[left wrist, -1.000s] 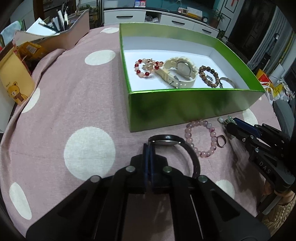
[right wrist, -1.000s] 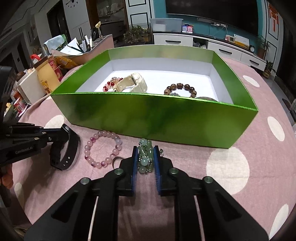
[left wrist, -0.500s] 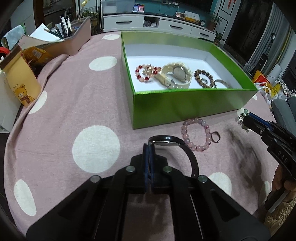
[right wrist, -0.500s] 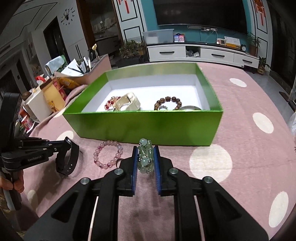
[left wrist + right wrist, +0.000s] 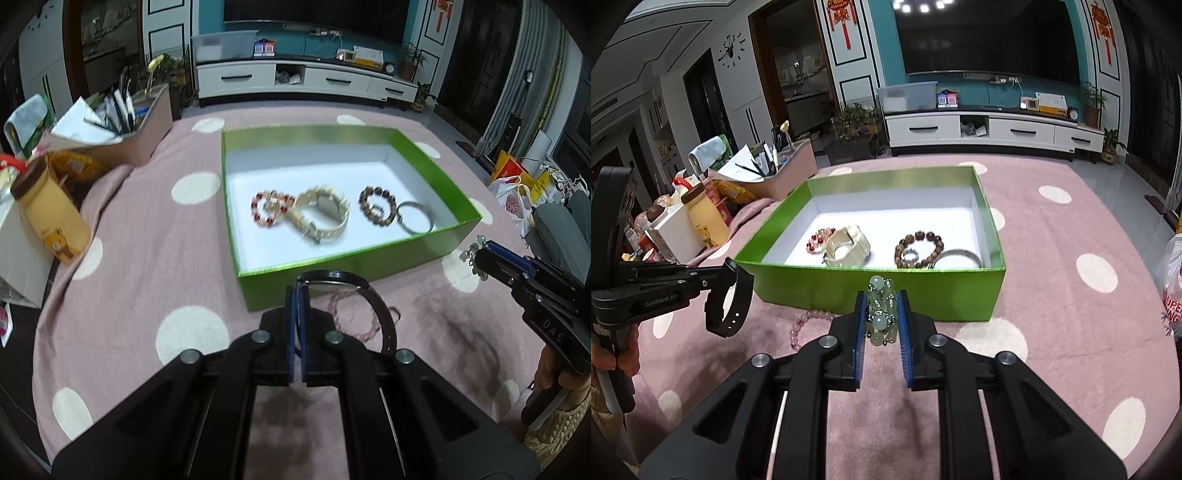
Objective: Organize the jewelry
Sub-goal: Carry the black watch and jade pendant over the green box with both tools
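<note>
1. Both tools have risen since the earlier frames: the green box (image 5: 871, 291) showed mostly its near wall then, and now both wrist views look down over that wall onto its white floor.
2. Nearest in the left view, the left tool (image 5: 299, 295) has its pads pressed together on the strap of a black watch (image 5: 373, 306), which hangs clear of the worktop (image 5: 147, 258) just short of the box's near wall.
3. Nearest in the right view, the right tool (image 5: 882, 314) pinches a bunched pale green bead bracelet (image 5: 881, 314), also lifted, just before the near wall.
4. Below and between the two tools, a pink bead bracelet (image 5: 807, 325) and a small ring (image 5: 394, 313) lie on the worktop outside the box.
5. Ahead of both tools the box runs left to right, its long axis across their line of approach. The left tool faces the near left corner; the right tool faces the near wall toward the right.
6. Both tools point forward and down, the left more steeply.
7. Farther in, a red bead bracelet (image 5: 271, 208), cream watch (image 5: 325, 214), brown bead bracelet (image 5: 376, 205) and silver bangle (image 5: 415, 218) fill the front row; the bare floor behind them looks the likely drop zone.
</note>
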`<action>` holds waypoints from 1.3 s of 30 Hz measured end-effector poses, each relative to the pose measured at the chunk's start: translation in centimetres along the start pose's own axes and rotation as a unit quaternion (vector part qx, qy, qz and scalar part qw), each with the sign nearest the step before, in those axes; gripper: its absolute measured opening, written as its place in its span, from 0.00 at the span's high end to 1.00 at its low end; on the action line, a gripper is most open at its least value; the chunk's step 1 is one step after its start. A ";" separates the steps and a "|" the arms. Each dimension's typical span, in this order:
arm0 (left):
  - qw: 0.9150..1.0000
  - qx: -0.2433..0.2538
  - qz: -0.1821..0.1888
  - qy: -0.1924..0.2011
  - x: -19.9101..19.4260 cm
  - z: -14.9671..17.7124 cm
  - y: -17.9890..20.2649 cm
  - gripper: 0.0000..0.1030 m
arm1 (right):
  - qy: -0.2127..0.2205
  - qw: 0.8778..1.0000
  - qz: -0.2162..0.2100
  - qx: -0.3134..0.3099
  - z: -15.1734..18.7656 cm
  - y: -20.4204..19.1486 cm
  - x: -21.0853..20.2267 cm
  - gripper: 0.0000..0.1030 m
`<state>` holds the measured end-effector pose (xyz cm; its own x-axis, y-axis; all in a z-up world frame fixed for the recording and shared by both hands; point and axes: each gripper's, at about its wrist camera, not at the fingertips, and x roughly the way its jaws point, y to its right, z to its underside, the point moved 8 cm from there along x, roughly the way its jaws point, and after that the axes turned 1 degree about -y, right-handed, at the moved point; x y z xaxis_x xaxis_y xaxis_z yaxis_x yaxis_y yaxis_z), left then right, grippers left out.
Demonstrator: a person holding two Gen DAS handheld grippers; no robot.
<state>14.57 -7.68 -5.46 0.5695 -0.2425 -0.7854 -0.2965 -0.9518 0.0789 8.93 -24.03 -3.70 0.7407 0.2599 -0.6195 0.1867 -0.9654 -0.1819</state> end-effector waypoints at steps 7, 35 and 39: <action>1.000 0.012 -0.004 0.026 -0.9 -2.7 0.8 0.99 | 0.019 1.000 0.007 -0.006 -1.9 0.3 -0.9 0.85; 0.996 0.032 -0.021 0.080 -0.5 -10.6 1.4 0.99 | 0.063 0.997 0.019 -0.034 -8.8 -0.3 0.2 0.85; 0.996 0.031 -0.025 0.079 0.1 -11.3 1.0 0.99 | 0.061 0.997 0.022 -0.035 -9.4 -0.4 1.0 0.85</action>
<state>23.02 -10.82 1.47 0.6966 -0.2265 -0.6808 -0.3090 -0.9511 0.0003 15.65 -23.56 2.94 0.8208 0.2179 -0.5280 0.1940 -0.9758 -0.1011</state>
